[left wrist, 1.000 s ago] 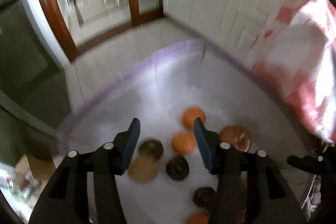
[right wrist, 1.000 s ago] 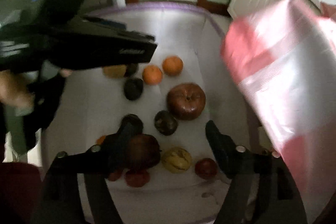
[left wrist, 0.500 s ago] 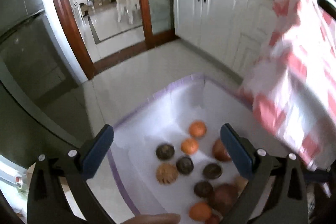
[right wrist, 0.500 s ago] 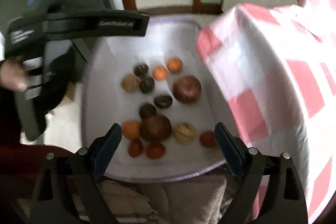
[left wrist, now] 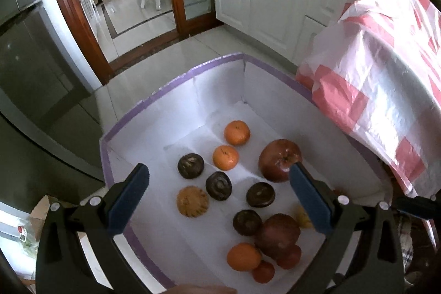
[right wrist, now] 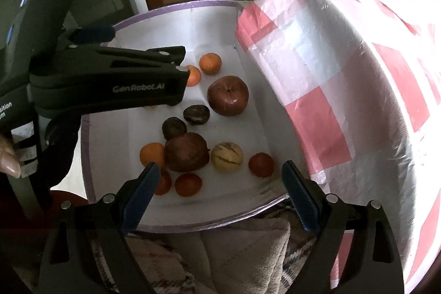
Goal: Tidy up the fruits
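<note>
— Where does the fruit lie from the two tools? 
— Below and ahead of both, loose on the floor of a white box with a purple-taped rim. The left hand-held gripper and the right hand-held gripper both hang above it, angled steeply down, blue pads spread wide with nothing between them; their jaws have just been opening.

— Which hand is nearer to what? 
— By the look of it, the right one hangs over the near cluster: a dark red pomegranate, a striped yellow melon just right of it, small red tomatoes along the near edge. The left one frames the dark mangosteens and a tan ridged fruit at the box's left side.

— And the rest? 
— Two tangerines and a big red apple sit farther in. All are roundish, with no long axis to line up on. A pink-and-white checked plastic bag overhangs the right wall, perhaps the sorting target.
</note>
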